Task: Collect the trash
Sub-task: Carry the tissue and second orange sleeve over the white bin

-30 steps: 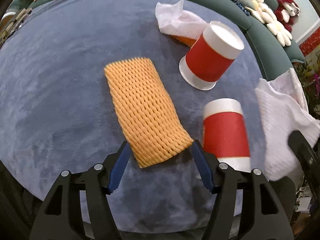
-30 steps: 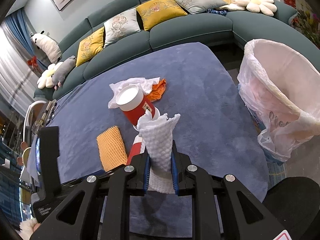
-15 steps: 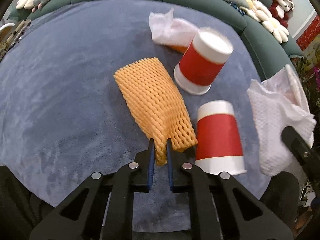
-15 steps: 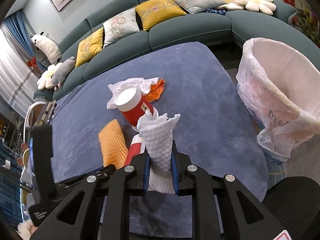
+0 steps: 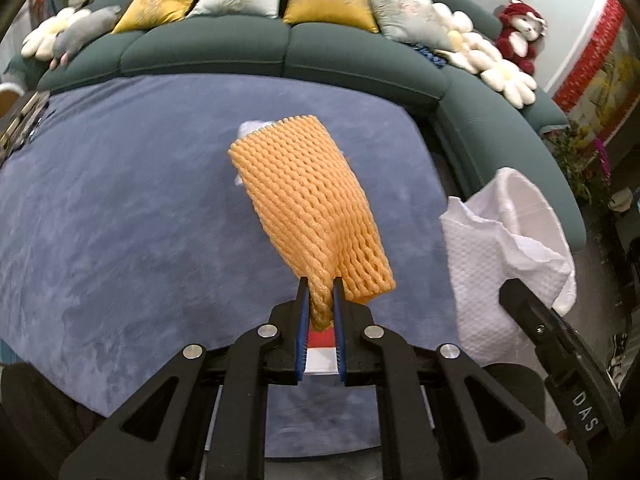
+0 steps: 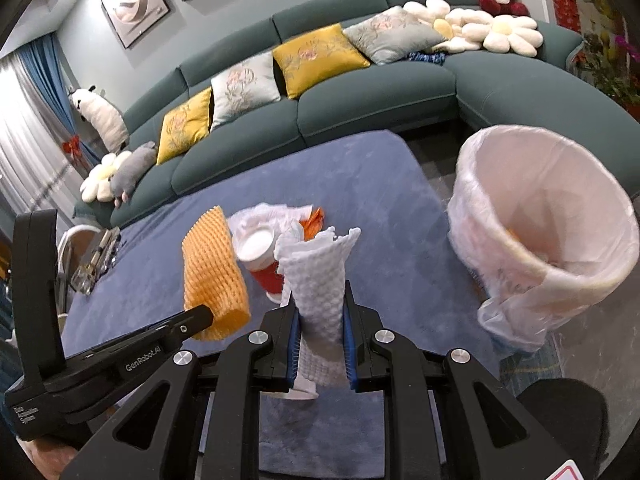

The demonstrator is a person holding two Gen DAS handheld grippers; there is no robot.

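Foam net sleeve (image 5: 308, 200), orange, hangs lifted off the counter (image 5: 120, 208) at frame centre of the left wrist view, pinched by its near corner in the left gripper (image 5: 320, 312); jaws nearly shut, only the squashed mesh between them. Corner pinch makes sense: it is soft and flat, so an edge is the only thing to bite. Rest of the sleeve stands forward and away from the fingers.

Right gripper (image 6: 320, 344) is clamped on a white paper towel (image 6: 320, 280), bunched upright between the blue pads, lower centre of the right wrist view. Jaws narrow, closed onto the wad. Both grippers loaded, so likely one trip carries both.

Trash bin (image 6: 548, 240) with a pale bag liner sits at the right of the right wrist view, beside the counter edge, mouth tilted toward the camera; something orange already shows inside. It is near the towel and well apart from the sleeve.

Left on the counter: red paper cup (image 6: 260, 256) behind the towel, crumpled white tissue (image 6: 272, 216) with an orange scrap (image 6: 314, 220) just beyond it. A second red-and-white cup (image 5: 320, 352) peeks below the left fingers. Task looks partly done; drop-off comes next, cups after. Risk: light sleeve slipping from a thin pinch.
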